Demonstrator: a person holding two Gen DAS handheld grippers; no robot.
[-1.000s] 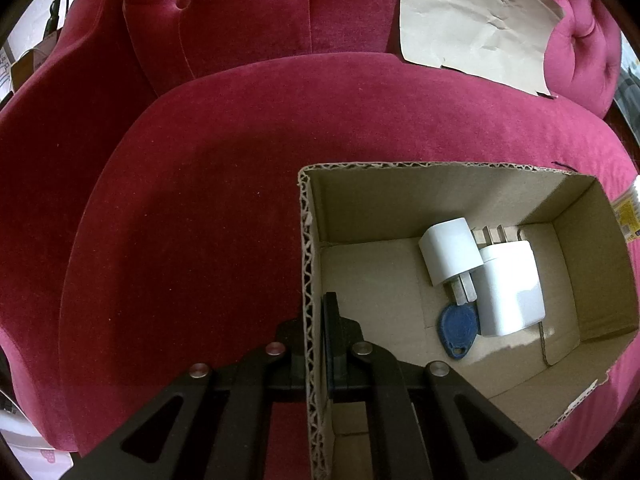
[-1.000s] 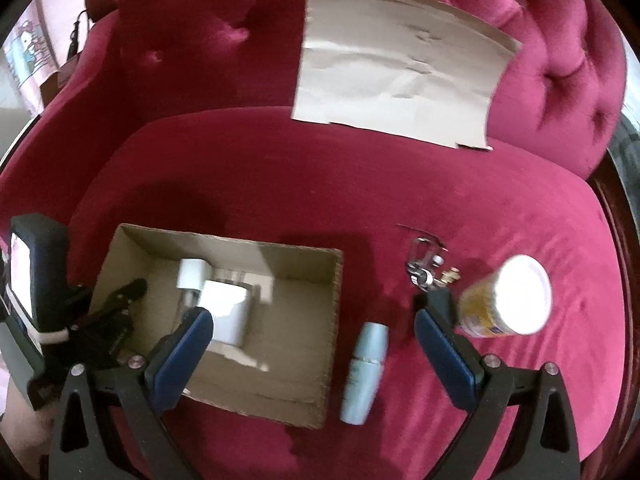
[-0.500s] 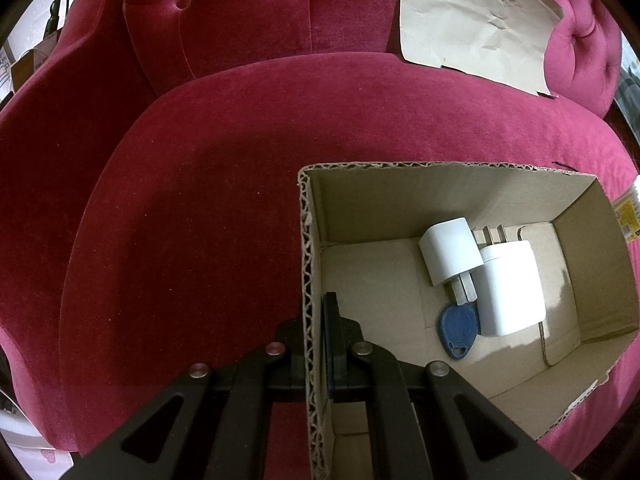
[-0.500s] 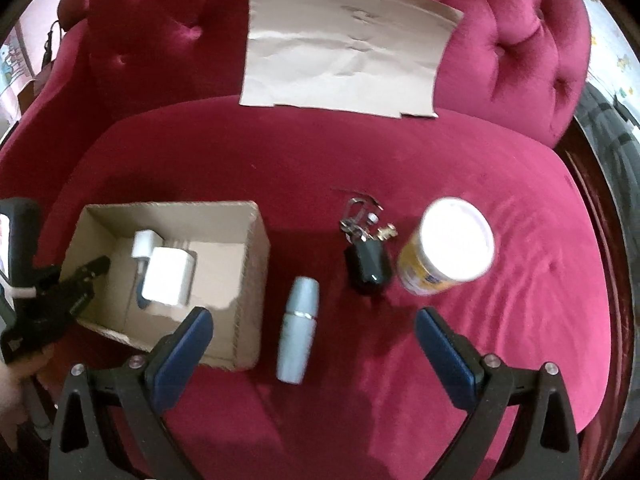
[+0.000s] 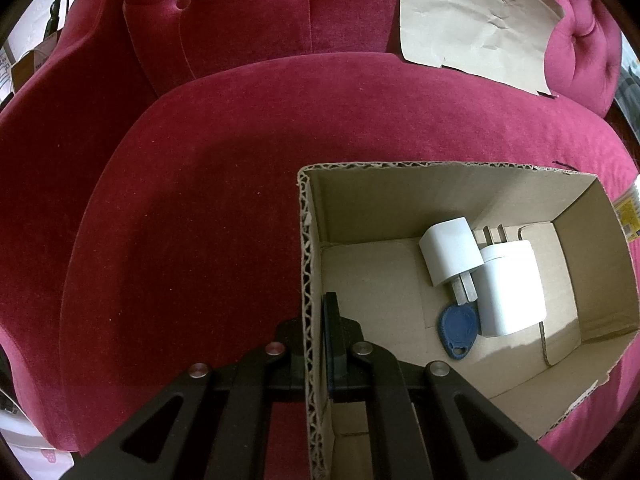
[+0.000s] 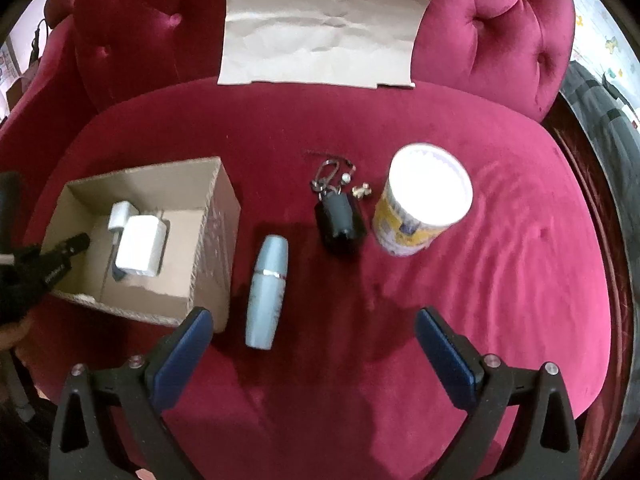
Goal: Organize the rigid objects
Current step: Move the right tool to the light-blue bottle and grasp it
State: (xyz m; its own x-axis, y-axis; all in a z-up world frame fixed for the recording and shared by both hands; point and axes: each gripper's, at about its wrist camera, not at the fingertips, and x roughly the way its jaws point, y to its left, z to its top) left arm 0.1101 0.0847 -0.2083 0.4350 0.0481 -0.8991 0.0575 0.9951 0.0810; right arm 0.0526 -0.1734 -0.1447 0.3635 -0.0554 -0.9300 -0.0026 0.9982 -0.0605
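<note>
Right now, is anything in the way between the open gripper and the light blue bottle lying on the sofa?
Nothing visible is. The right gripper hangs open above bare red cushion, and the light blue bottle lies just ahead, beside the cardboard box, nothing on top.

On the sofa seat (image 6: 500, 280), the cardboard box (image 6: 212, 216) sits at the left edge holding two chargers (image 5: 480, 272) and a key fob (image 5: 460, 330), with bottle (image 6: 268, 288), key bunch (image 6: 340, 216) and can (image 6: 424, 204) ranged rightward, and paper sheet (image 6: 324, 24) against the backrest behind.
</note>
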